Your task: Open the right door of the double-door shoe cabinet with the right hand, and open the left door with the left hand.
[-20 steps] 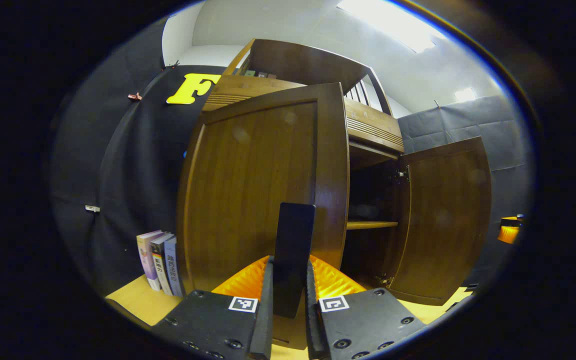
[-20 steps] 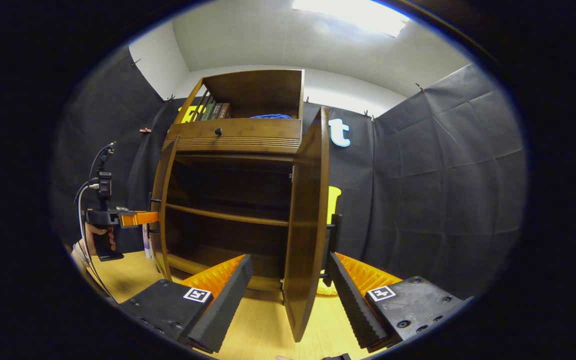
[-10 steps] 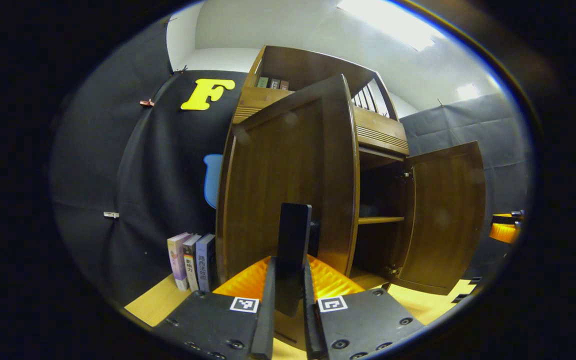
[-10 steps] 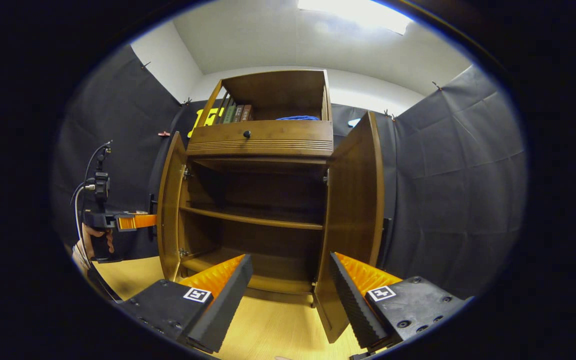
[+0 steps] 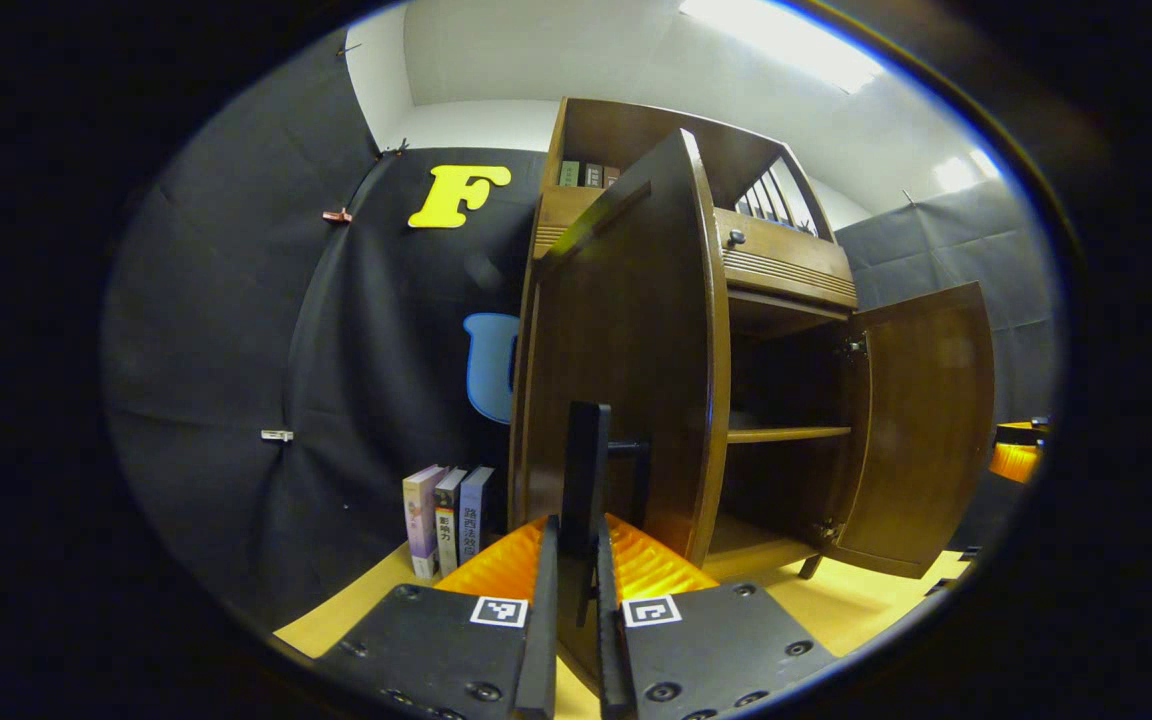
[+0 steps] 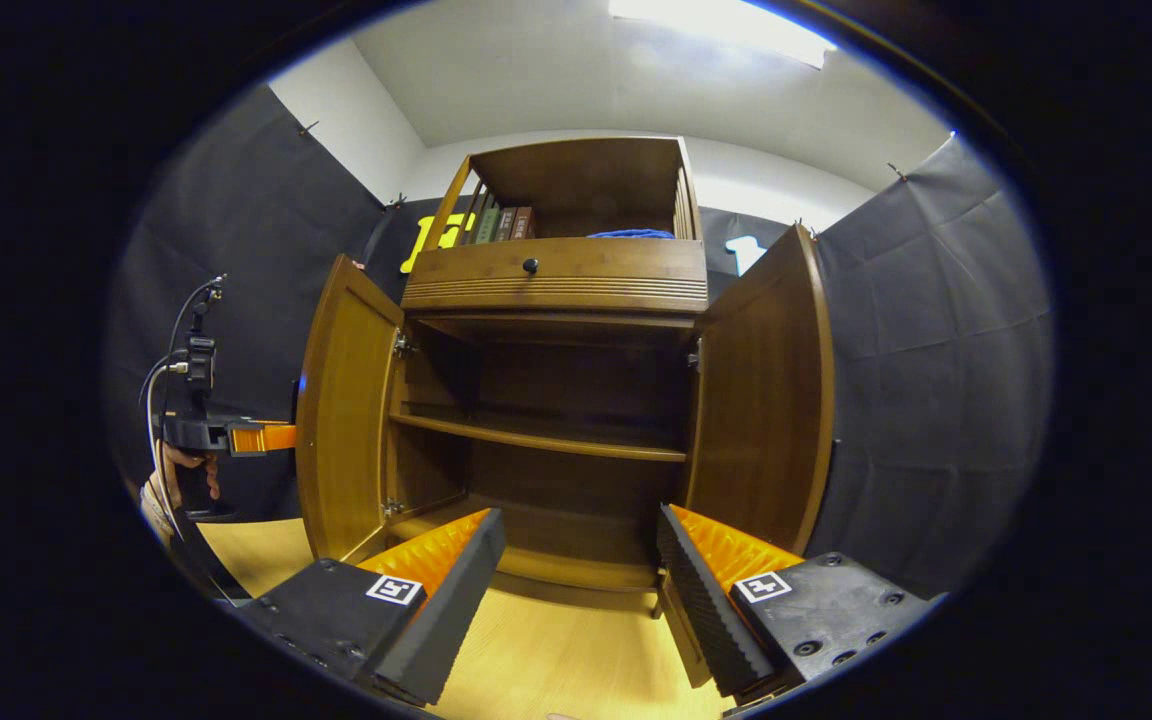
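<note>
**Both doors swung out: finishing the left door**

The left gripper [image 5: 573, 600] is clamped on the handle [image 5: 584, 480] of the left door [image 5: 626, 350], which stands well out from the shoe cabinet [image 6: 556, 400]. The right gripper [image 6: 581, 590] hangs with jaws spread, holding nothing, in front of the open right door [image 6: 761, 400]. To finish cleanly, follow the hinge's arc, then unclamp before withdrawing, so the door is not dragged back.

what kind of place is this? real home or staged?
Likely a staged recording booth: black cloth walls surround one dark wooden double-door shoe cabinet, with a few upright books beside it on the pale wooden floor.
</note>
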A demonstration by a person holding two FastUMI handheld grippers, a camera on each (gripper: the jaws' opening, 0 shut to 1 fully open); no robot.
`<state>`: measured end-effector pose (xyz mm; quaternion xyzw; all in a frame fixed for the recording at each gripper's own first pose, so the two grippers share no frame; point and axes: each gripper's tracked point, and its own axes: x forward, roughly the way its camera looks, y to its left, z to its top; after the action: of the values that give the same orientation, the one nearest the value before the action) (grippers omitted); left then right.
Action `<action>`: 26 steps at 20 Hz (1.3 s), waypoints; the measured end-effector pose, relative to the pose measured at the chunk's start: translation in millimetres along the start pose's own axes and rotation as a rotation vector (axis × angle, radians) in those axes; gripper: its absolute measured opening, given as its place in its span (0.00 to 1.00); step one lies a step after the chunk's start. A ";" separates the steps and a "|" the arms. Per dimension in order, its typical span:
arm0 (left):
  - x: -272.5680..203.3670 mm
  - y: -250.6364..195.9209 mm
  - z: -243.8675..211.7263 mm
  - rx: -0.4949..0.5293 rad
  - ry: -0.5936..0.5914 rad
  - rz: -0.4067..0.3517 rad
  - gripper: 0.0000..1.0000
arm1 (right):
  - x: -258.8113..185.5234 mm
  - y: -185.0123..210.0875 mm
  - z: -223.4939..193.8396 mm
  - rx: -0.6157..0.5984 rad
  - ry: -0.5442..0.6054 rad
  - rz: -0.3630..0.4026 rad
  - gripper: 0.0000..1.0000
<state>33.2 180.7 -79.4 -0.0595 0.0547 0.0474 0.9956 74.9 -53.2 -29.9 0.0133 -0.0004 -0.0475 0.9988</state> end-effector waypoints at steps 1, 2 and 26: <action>-3.7 2.6 0.1 0.000 0.002 0.000 0.19 | 0.8 1.9 -1.0 0.000 0.002 0.004 0.97; -6.1 6.0 1.2 0.006 0.001 0.003 0.18 | 2.9 4.2 -1.8 -0.001 0.003 0.007 0.98; -64.2 -71.9 55.5 0.050 0.026 0.051 0.96 | 29.1 43.2 61.2 0.006 -0.056 0.012 0.96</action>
<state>-17.3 110.8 -9.1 -0.0338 0.0703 0.0708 0.9944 107.8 -14.5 32.4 0.0149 -0.0286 -0.0417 0.9986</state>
